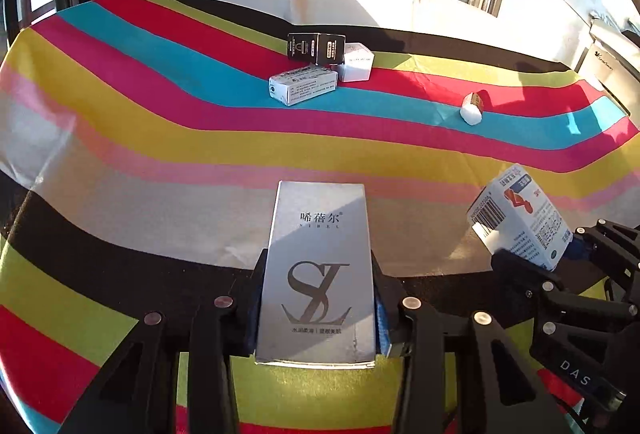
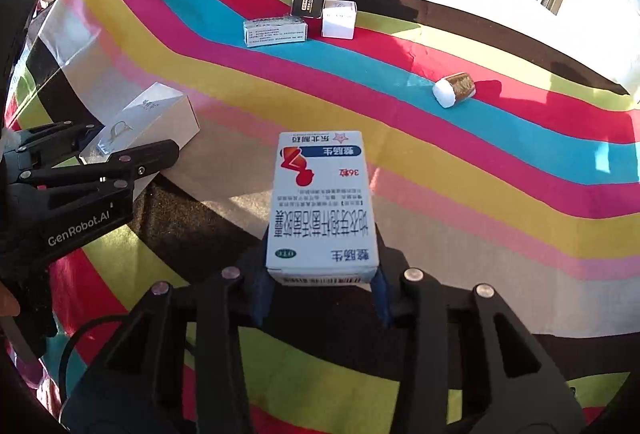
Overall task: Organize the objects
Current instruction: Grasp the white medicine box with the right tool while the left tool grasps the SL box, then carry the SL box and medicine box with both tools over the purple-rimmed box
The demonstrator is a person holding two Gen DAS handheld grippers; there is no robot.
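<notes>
The left gripper (image 1: 316, 314) reaches forward over the near edge of the table (image 1: 120, 137), its two black fingers closed against the long sides of a silver box (image 1: 318, 274). The box lies flat between them, printed face up, its far end pointing toward the middle of the table. In the right wrist view the same gripper (image 2: 120, 149) comes in from the left edge, and the silver box (image 2: 152, 117) is angled up and away from it.

The right gripper (image 2: 320, 290) is level beside it, also over the near edge, fingers clamped on the near end of a white medicine box (image 2: 322, 201) with red and blue print. In the left wrist view this gripper (image 1: 536, 254) sits at the right, and the medicine box (image 1: 516, 213) tilts up to the left.

A striped cloth (image 2: 480, 161) covers the table. Toward the far edge a cluster of three boxes sits close together: a black box (image 1: 316, 49) standing behind, a small white box (image 1: 358, 62) just beside it, and a long white box (image 1: 303, 83) lying in front, touching or nearly touching both. Well apart, toward the right edge, a small white-and-brown roll (image 1: 473, 107) lies on its side. Nothing stands between the grippers and the cluster.
</notes>
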